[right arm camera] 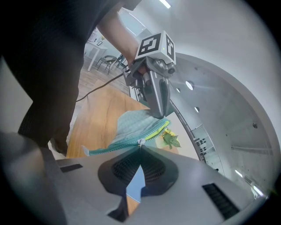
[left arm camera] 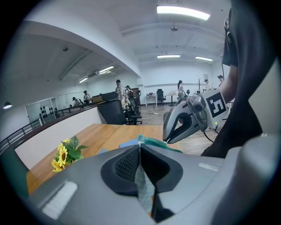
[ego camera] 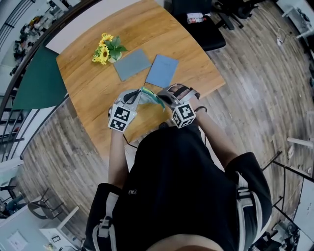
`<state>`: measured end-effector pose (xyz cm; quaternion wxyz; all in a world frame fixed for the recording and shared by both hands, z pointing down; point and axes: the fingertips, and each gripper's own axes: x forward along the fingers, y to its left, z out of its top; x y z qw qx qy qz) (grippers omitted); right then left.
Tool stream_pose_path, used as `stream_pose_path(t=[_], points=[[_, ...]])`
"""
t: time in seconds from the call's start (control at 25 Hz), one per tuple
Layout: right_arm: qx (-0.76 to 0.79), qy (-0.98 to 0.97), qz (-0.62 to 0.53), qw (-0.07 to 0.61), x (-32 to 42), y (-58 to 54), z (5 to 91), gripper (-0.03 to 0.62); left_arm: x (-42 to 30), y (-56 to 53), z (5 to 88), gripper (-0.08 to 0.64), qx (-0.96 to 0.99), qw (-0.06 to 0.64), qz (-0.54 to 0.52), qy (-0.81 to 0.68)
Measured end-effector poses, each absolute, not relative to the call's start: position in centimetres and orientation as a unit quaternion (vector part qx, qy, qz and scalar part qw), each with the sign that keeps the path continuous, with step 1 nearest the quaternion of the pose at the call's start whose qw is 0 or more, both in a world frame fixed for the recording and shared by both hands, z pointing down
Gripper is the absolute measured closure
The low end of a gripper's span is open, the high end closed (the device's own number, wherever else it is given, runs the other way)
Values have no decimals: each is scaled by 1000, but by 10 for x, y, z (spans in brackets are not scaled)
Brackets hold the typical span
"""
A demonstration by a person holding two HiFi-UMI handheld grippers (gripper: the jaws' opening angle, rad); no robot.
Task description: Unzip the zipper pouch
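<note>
My left gripper (left arm camera: 139, 149) is clamped on one end of the teal zipper pouch (right arm camera: 131, 125), and my right gripper (right arm camera: 140, 148) pinches its zipper pull (right arm camera: 140, 141). The pouch hangs between them above the table's (ego camera: 186, 54) near edge.

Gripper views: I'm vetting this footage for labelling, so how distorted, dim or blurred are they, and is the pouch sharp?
Left gripper view: heavy fisheye bending, black vignette corners, ceiling light blown out, zipper pouch slightly soft up close. Right gripper view: same curvature, pouch crisp and evenly lit. Head view: floorboards bow outward; pouch small but clear.
</note>
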<state>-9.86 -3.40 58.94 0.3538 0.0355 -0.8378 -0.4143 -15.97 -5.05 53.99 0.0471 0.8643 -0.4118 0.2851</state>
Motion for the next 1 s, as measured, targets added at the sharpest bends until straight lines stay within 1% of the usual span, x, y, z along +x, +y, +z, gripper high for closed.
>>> stream_pose_path(t=[1.0], points=[[43,-843,-408,347,-99,-34,586,589,-175,-53,537,549,855,51,279,-434]])
